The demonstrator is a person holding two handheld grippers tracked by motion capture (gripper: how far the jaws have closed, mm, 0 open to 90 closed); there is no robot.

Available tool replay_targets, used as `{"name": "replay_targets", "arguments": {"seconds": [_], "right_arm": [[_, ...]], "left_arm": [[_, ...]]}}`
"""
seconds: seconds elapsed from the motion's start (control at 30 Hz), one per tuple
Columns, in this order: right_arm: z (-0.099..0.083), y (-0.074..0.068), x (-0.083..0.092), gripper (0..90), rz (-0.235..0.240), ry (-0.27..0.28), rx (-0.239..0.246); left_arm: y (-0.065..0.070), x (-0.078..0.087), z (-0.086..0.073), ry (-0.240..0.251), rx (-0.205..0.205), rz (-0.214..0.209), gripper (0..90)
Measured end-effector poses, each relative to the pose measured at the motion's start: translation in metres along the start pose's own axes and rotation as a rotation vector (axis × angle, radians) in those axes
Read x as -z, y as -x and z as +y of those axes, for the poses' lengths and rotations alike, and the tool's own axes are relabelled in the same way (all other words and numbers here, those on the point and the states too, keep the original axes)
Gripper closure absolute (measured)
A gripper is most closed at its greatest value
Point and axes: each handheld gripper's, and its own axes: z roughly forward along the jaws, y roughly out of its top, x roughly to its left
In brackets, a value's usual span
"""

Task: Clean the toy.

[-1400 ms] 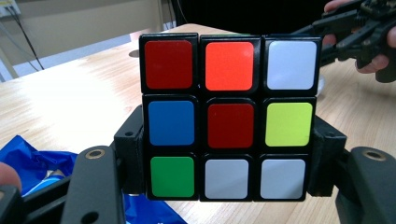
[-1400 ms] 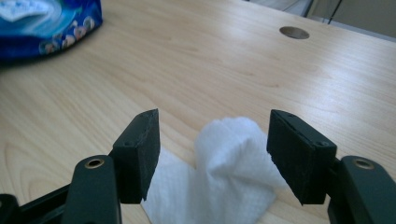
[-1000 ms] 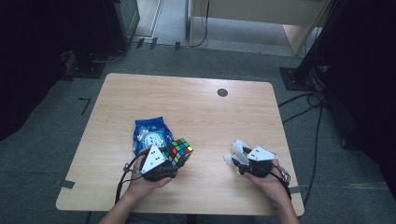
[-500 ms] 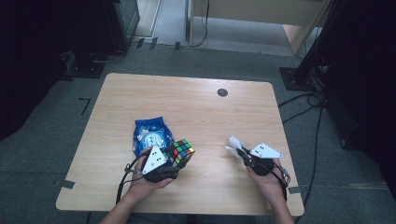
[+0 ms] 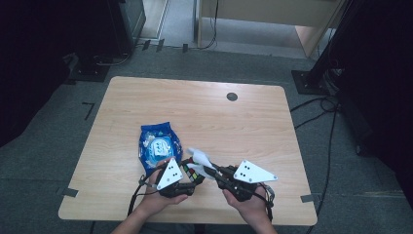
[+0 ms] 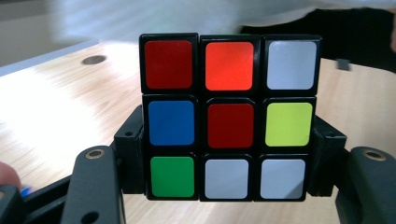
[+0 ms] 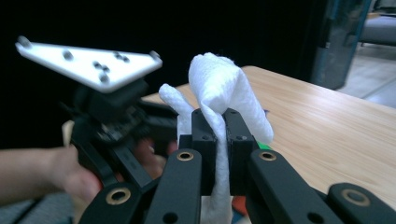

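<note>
The left gripper (image 5: 187,183) is clamping its fingers on the puzzle cube (image 6: 229,116) at the counter's (image 5: 243,122) near edge. The right gripper (image 5: 207,170) is pinching a white wipe (image 7: 224,88), which is hiding much of the cube in the high view. A blue packet (image 5: 158,146) is lying just beyond. Dark grey floor is surrounding everything; the room's far corners are too dark to read.
</note>
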Motion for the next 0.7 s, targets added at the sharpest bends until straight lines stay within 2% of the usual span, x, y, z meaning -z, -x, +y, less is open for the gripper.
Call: {"name": "replay_targets", "arguments": {"seconds": [0.07, 0.17, 0.3, 0.5, 0.7], "right_arm": [[0.000, -0.002, -0.003, 86.6, 0.013, 0.007, -0.027], [-0.004, -0.001, -0.007, 86.6, 0.000, -0.008, -0.035], [-0.007, 0.002, -0.010, 86.5, -0.010, -0.008, -0.068], [-0.011, 0.010, -0.010, 86.3, -0.081, -0.028, -0.077], [-0.020, 0.025, -0.006, 86.1, -0.180, -0.071, -0.087]], "left_arm": [[0.004, -0.001, 0.001, 0.006, -0.008, -0.009, 33.8], [0.007, -0.001, 0.002, 0.018, -0.019, -0.018, 33.8], [0.009, -0.001, 0.001, 0.021, -0.032, -0.034, 33.8], [0.013, -0.002, 0.001, 0.020, -0.058, -0.038, 34.0], [0.006, 0.001, 0.001, 0.020, -0.048, -0.017, 34.0]]}}
